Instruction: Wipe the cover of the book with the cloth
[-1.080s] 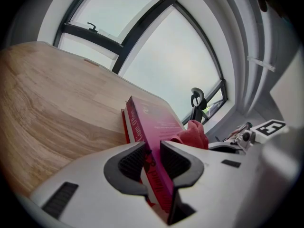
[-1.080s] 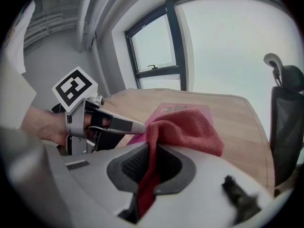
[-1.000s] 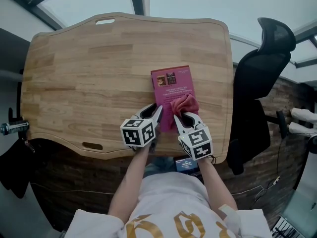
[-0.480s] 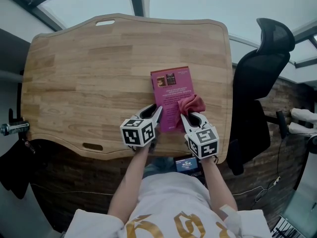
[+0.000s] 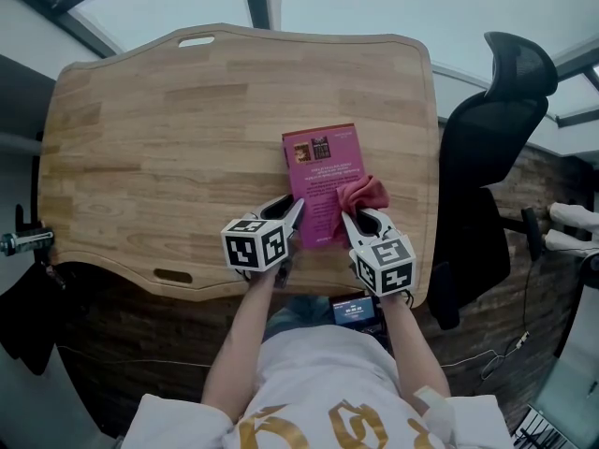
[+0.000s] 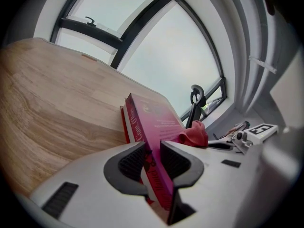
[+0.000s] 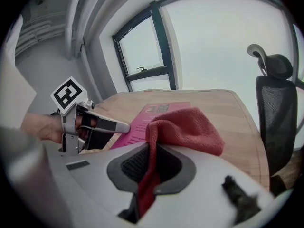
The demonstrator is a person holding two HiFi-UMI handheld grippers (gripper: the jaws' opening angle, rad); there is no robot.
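Note:
A magenta book (image 5: 323,176) lies flat on the wooden desk (image 5: 168,138), near its front right. My left gripper (image 5: 296,215) is shut on the book's near left corner; in the left gripper view the book's (image 6: 154,141) spine edge sits between the two pads. My right gripper (image 5: 354,217) is shut on a red cloth (image 5: 360,195), which rests bunched on the book's right edge. In the right gripper view the cloth (image 7: 183,129) hangs through the jaws and hides part of the book (image 7: 149,120). The left gripper (image 7: 114,126) shows there at the left.
A black office chair (image 5: 496,157) stands close to the desk's right edge. The desk has a handle slot at the back (image 5: 197,41) and one at the front (image 5: 173,275). Windows lie beyond the desk. The person's torso fills the bottom of the head view.
My right gripper has slid the red cloth a little to the right, from the book's lower middle to its right edge. The left gripper and the book have stayed put.

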